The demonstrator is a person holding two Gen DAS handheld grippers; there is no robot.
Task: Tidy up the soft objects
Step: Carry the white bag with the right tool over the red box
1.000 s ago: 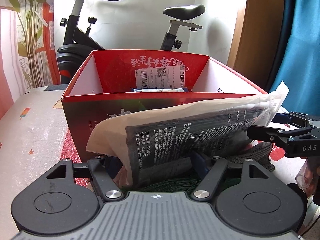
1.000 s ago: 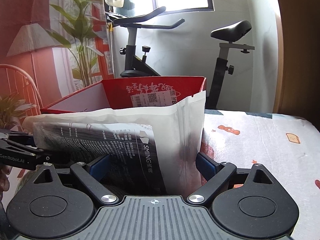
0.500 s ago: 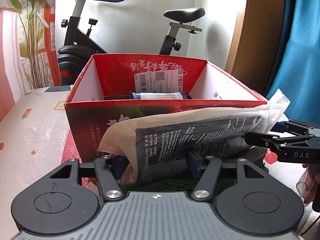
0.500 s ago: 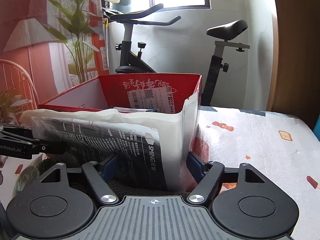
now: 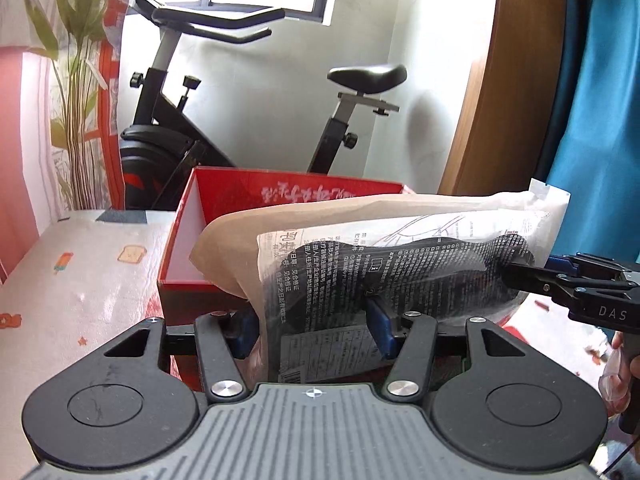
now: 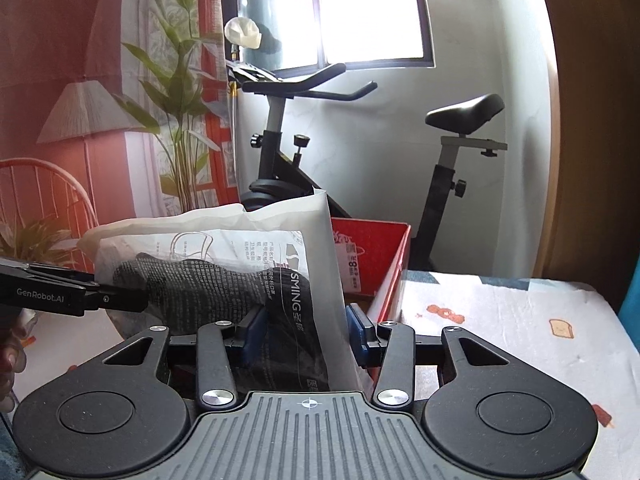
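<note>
Package [image 5: 400,264] lifted above red box [image 5: 280,192] | left gripper [image 5: 312,332], right gripper [image 6: 304,336] closing, clamping it

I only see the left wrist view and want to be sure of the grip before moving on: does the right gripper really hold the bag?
Observer: Yes. The right gripper has just been closing its jaws, and the bag is pinched between them.
Operator: Which end?
Observer: The end printed SMING, by the white sealed edge.
Operator: The bag hides the box's inside from me.
Observer: A white label is stuck on an inner wall of the red box.
</note>
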